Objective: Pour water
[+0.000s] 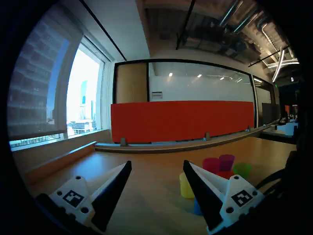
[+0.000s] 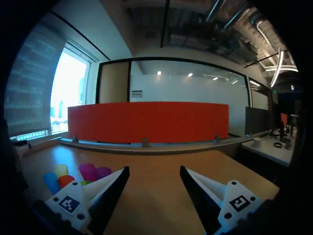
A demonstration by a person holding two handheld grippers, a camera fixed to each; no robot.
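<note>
Facing orange divider [image 1: 180, 119] across wooden desk [image 1: 234, 145]: left hand-held gripper [image 1: 156, 162], right hand-held gripper [image 2: 153, 168], both spread wide

My left claw [image 1: 156, 162] and right claw [image 2: 154, 167] are white with black fingers and black-and-white square markers [image 1: 74, 197]. Yellow cup [image 1: 186, 186], magenta cup [image 1: 211, 164], purple cup [image 1: 227, 160], green cup [image 1: 242, 169], blue cup [image 2: 51, 182]. Orange-red partition [image 1: 182, 120]; warm brown wooden tabletop [image 1: 156, 196].

A wooden table [image 1: 156, 184] bears a cluster of coloured plastic cups [image 1: 212, 164] standing close together.

Both claws, L [image 1: 156, 168] & R [image 2: 154, 172], open, empty.
</note>
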